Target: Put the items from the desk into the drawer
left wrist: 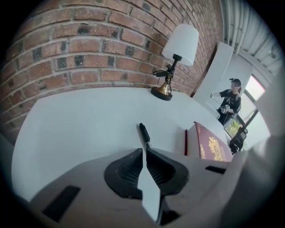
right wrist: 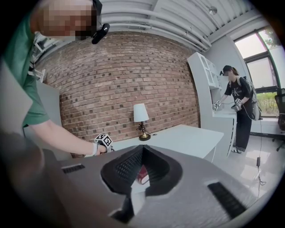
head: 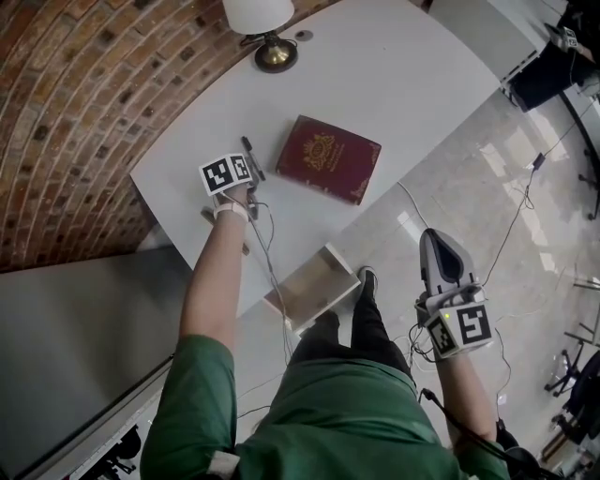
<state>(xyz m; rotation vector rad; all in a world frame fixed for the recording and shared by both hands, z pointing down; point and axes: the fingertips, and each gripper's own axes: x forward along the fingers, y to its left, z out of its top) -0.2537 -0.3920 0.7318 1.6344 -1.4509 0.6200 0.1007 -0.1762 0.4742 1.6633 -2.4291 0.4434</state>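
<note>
A black pen lies on the white desk, left of a dark red book with a gold crest. My left gripper is low over the desk with its jaws shut. The pen starts right at its tips; I cannot tell whether they touch it. Its marker cube covers the jaws from above. The book lies to the right of those jaws. The wooden drawer stands open and empty under the desk's near edge. My right gripper hangs shut and empty over the floor, right of the drawer.
A lamp with a brass base stands at the desk's far end by the brick wall. Cables trail over the tiled floor. Another person stands by white shelving further off. My own legs are just below the drawer.
</note>
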